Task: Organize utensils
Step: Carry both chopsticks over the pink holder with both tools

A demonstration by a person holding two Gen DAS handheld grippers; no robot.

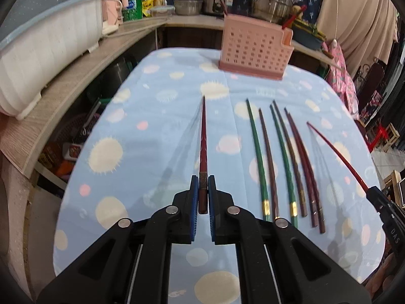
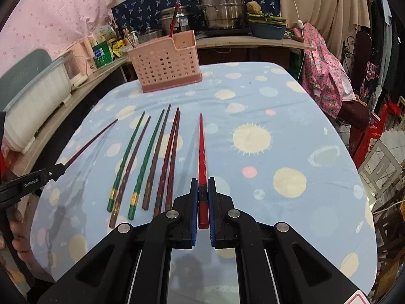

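Observation:
My left gripper [image 1: 202, 185] is shut on the thick end of a dark red chopstick [image 1: 203, 139], which hangs above the blue spotted tablecloth [image 1: 152, 116] and points away. My right gripper [image 2: 202, 185] is shut on a bright red chopstick [image 2: 201, 149], also held off the cloth. Each gripper shows in the other's view: the right gripper [image 1: 379, 198] with its red chopstick [image 1: 336, 152], the left gripper [image 2: 54, 171] with its dark chopstick [image 2: 93, 140]. Several green, brown and dark red chopsticks [image 2: 149, 157] lie in a row on the cloth between them. A pink perforated utensil holder [image 2: 164, 65] stands at the far edge with a chopstick [image 2: 173, 21] upright in it.
A white and blue dish rack [image 1: 43, 50] sits on the counter [image 1: 76, 81] to the left. Steel pots [image 2: 220, 7] and bottles line the back counter. A chair draped in pink cloth [image 2: 326, 81] stands to the right of the table. A person's hand [image 2: 17, 228] shows at the left edge.

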